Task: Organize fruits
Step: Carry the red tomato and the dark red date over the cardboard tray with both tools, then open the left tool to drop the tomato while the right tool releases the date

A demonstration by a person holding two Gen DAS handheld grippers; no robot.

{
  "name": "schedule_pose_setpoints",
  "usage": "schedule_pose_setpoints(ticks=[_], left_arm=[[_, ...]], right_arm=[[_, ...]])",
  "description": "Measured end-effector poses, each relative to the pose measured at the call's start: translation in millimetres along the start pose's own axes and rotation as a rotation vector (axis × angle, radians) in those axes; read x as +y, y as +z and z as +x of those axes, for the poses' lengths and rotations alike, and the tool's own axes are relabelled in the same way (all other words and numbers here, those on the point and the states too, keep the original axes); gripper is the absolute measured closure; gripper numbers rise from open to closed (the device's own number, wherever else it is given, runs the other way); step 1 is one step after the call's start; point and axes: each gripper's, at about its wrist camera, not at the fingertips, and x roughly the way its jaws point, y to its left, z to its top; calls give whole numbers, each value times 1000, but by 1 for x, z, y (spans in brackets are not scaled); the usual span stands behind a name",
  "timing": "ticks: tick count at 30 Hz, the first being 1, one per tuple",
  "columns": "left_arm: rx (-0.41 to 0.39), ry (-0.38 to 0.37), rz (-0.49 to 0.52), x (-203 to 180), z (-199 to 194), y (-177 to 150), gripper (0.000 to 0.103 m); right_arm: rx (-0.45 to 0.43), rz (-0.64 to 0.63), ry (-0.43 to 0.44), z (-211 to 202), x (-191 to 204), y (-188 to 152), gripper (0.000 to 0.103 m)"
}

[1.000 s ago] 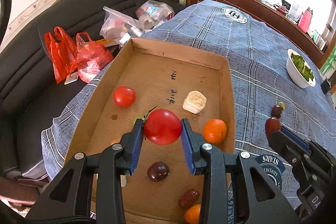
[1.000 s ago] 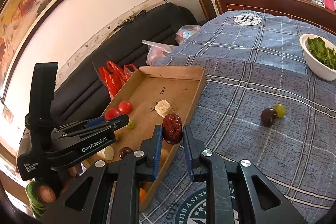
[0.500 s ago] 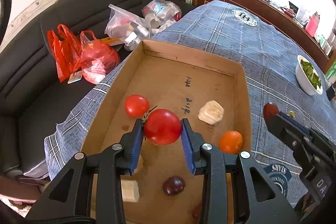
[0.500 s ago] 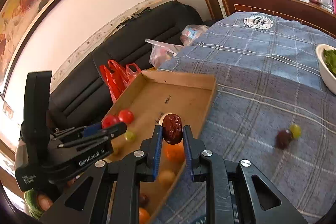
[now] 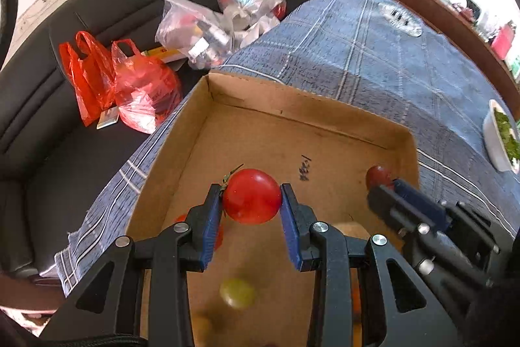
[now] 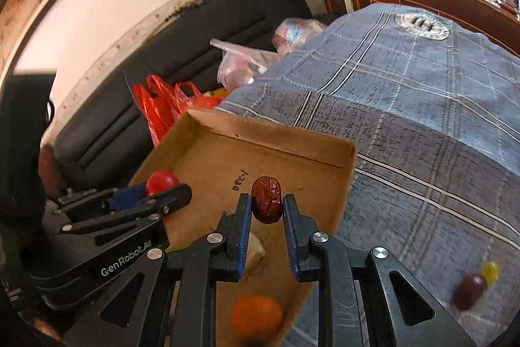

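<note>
Gripping a red tomato (image 5: pixel 252 195), left tongs (image 5: pixel 251 210) hang over the cardboard tray (image 5: pixel 292 101) | right tongs (image 6: pixel 267 210) pinch a wrinkled red date (image 6: pixel 267 199) above it | blue plaid desk cloth (image 6: pixel 422 93) | black sofa (image 5: pixel 65 93) holds red bags (image 5: pixel 130 83)

Table w/ blue plaid cloth (image 6: pixel 422 126) carries a shallow cardboard tray (image 5: pixel 292 106) near its sofa-side edge. On the cloth, well apart from the tray: a dark red date (image 6: pixel 469 290) touching a small yellow-green grape (image 6: pixel 490 271), and a white bowl of greens (image 5: pixel 497 139) toward the far side. Round printed logo (image 6: pixel 421 25) at far end.
</note>
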Motion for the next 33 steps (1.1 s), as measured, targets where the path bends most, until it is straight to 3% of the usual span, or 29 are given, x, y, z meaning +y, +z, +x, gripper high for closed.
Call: schedule_pose_setpoints(ticks=[5, 13, 16, 18, 20, 22, 33], left_arm=[[57, 8, 6, -2, 22, 4, 70], [50, -4, -5, 1, 22, 4, 69], [50, -7, -21, 5, 18, 3, 68], [24, 0, -28, 7, 8, -1, 68], [-5, 1, -37, 10, -5, -5, 62], [-33, 4, -46, 11, -17, -10, 57], [-196, -6, -67, 3, -95, -53, 55]], right_arm=[[49, -30, -44, 23, 0, -2, 84], [52, -93, -76, 26, 7, -2, 82], [48, -99, -79, 23, 7, -3, 77], [34, -106, -86, 18, 7, -2, 70], [10, -100, -78, 7, 6, -2, 59], [-12, -88, -69, -4, 5, -3, 55], [-86, -36, -3, -73, -1, -41, 55]])
